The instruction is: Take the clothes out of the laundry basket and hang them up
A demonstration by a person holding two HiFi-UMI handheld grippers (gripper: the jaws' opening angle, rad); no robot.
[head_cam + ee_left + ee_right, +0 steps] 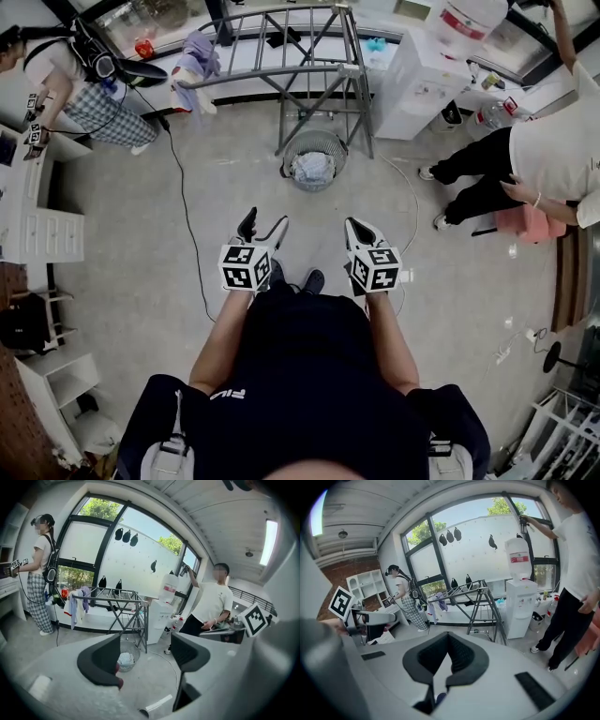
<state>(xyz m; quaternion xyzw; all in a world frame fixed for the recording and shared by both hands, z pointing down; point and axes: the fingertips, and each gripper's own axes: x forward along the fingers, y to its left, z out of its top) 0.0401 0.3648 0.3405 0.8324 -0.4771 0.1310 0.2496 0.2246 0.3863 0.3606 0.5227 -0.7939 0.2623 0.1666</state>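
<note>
Laundry basket (pixel 289 156) of wire stands on the floor at the foot of the drying rack (pixel 281 39), clothes (pixel 313 170) bundled inside, well apart from both your tools. Your left gripper (pixel 263 227) is spread wide with nothing between its jaws; your right gripper (pixel 359 228) is pressed together, empty. Garments (pixel 195 66) hang at the rack's left end.

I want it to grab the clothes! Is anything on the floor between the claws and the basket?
Nothing visible is in the way. Only bare floor lies between the left claw, the right claw and the laundry basket, which stands at the foot of the drying rack.
</note>
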